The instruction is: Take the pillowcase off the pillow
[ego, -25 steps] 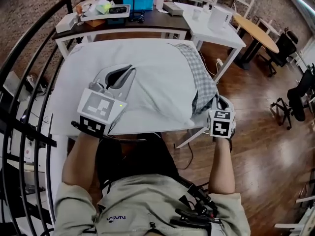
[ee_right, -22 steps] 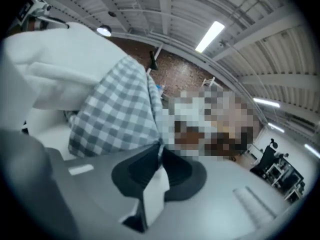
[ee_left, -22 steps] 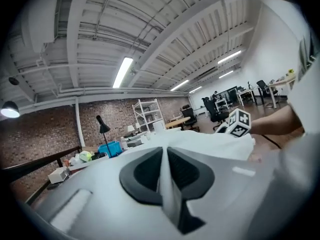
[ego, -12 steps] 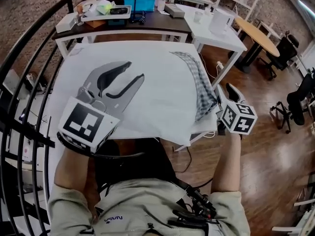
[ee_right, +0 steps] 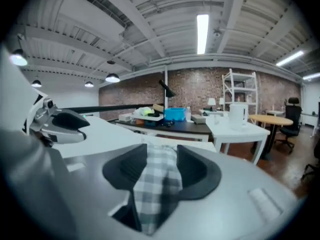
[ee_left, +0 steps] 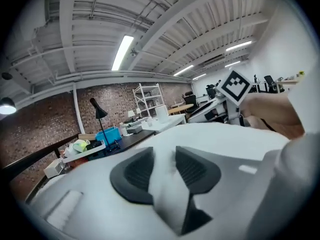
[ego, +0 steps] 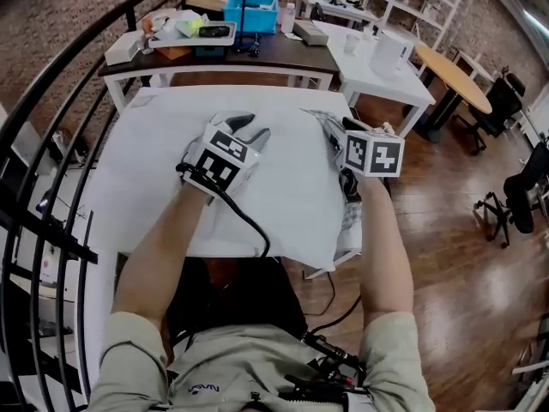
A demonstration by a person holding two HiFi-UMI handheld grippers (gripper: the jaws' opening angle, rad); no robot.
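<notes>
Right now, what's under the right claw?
The checked pillowcase, in the gap of the right claw, whose jaws have just been opening. What lies beneath the fabric cannot be seen.

Both arms reach forward. The left claw (ego: 254, 127) and right claw (ee_right: 162, 156) have just been opening. Cloth (ee_right: 159, 171) lies between each one's parted jaws.

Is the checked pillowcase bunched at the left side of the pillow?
No, the checked pillowcase lies along the pillow's right edge.
</notes>
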